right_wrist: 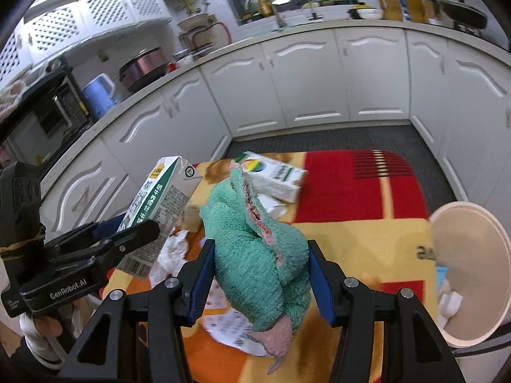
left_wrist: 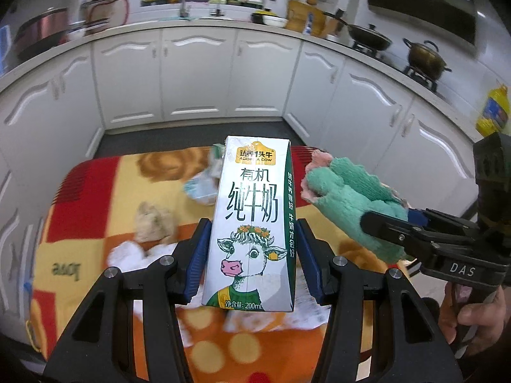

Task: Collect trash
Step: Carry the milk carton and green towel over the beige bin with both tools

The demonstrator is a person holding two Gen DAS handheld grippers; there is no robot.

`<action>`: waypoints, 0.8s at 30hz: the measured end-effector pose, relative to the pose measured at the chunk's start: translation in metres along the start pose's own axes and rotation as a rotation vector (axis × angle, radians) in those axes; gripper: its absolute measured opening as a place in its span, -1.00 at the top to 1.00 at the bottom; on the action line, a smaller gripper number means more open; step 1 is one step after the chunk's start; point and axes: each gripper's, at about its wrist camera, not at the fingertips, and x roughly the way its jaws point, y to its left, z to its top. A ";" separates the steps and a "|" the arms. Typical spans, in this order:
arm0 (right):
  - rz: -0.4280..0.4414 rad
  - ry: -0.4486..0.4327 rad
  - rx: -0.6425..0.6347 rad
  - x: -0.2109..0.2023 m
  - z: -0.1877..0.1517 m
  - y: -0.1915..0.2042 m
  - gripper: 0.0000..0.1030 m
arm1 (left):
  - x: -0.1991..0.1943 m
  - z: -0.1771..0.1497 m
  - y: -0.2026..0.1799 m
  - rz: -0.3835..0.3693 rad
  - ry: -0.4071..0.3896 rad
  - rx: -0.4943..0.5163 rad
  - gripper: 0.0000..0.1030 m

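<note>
Far left, on the patterned tablecloth [left_wrist: 95,198]: a brownish wad [left_wrist: 153,223] and white crumpled tissue [left_wrist: 127,252], lying loose, apparently waiting to be picked up.

Next, clamped in the left gripper [left_wrist: 252,226]: a milk carton [left_wrist: 252,217]. Jaws partway closed, blue pads pressing the two narrow sides low on the body. Held upright, printed face toward the camera, clear of the table. Probably gripped across the flat sides so as not to slip or crumple during carrying.

Just right of that, pinched in the right gripper [right_wrist: 258,245]: a green fleecy cloth [right_wrist: 255,249] with pink edging. Jaws likewise partway closed, pressing into the bunched middle, loose ends drooping below and rising in front. Likely taken at the thickest part so that nothing slides out. Raised beside the carton, near but not touching.

Behind the cloth, flat on the table: a second small carton [right_wrist: 274,178] and, beneath the jaws, a printed sheet of paper [right_wrist: 230,325]. More trash to gather, by the look of it.

Far right, at the table's edge: a pale round bin [right_wrist: 463,206], mouth tilted toward the camera, some white scraps already inside. Presumably put there for short carries; both loads well apart from it as yet.
</note>
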 end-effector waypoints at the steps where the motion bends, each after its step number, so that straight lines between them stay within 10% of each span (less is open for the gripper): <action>1: -0.006 -0.004 0.005 -0.002 0.001 -0.005 -0.04 | 0.002 0.001 -0.005 -0.006 0.002 0.006 0.01; 24: -0.226 -0.089 0.184 -0.069 -0.009 -0.138 -0.04 | 0.082 0.032 -0.149 -0.176 0.095 0.136 0.01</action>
